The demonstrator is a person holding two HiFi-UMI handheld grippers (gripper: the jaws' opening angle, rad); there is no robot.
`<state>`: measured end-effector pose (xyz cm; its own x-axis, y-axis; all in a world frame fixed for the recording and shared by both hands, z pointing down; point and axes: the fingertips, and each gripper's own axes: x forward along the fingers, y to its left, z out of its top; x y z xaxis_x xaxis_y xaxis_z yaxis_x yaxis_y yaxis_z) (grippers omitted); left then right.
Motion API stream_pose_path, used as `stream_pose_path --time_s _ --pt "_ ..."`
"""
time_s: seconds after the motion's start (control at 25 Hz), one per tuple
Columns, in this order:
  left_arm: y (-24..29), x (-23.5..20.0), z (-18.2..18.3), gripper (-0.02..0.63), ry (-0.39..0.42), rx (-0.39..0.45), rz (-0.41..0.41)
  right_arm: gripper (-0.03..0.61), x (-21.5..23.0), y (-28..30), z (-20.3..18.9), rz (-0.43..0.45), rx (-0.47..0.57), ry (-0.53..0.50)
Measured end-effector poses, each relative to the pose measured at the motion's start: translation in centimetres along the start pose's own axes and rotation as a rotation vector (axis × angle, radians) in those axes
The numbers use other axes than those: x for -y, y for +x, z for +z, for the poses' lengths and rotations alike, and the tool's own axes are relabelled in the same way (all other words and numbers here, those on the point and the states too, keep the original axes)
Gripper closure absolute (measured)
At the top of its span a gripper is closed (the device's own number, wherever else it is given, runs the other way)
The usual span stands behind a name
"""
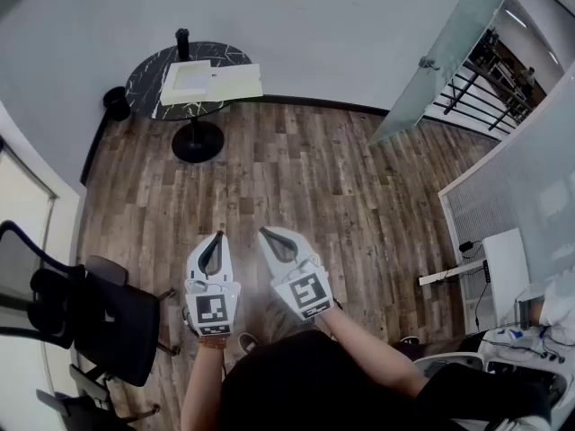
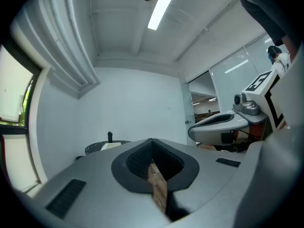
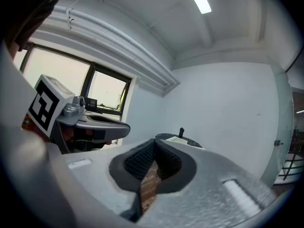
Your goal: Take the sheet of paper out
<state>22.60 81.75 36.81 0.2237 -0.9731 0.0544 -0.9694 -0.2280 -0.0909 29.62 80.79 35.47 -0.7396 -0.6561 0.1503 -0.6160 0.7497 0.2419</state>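
Observation:
Far ahead stands a round black marble table (image 1: 148,83). On it lie a white sheet or flat box (image 1: 187,81) and a cream folder (image 1: 235,82). I cannot tell which piece is the paper. My left gripper (image 1: 218,235) and right gripper (image 1: 262,232) hang side by side over the wooden floor, well short of the table. Both are shut with nothing between the pads. The left gripper view shows shut jaws (image 2: 152,140) and the distant table (image 2: 102,147). In the right gripper view the jaws (image 3: 155,141) point toward the table (image 3: 176,138).
A black upright object (image 1: 182,41) stands at the table's back edge. A black bin (image 1: 116,102) sits on the floor to the table's left. Black chairs (image 1: 94,317) stand at my near left, a glass door (image 1: 445,52) at the far right, and a white desk (image 1: 503,259) at the right.

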Motion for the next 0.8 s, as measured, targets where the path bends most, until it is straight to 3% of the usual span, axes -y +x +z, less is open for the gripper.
stream_pose_path --time_s 0.12,0.28,0.8 --pt "1.0 -0.1 -0.4 0.615 0.007 -0.011 -0.019 0.580 0.2 0.9 -0.5 -0.003 -0.016 -0.020" --pt "2.8 -0.2 -0.8 0.615 0.041 -0.017 -0.039 0.580 1.9 2.7 -2.4 -0.017 -0.022 0.039" --pt "16.6 -6.9 -2.5 0.615 0.065 -0.116 -0.016 0.580 10.9 16.1 -5.8 0.064 -0.064 0.125"
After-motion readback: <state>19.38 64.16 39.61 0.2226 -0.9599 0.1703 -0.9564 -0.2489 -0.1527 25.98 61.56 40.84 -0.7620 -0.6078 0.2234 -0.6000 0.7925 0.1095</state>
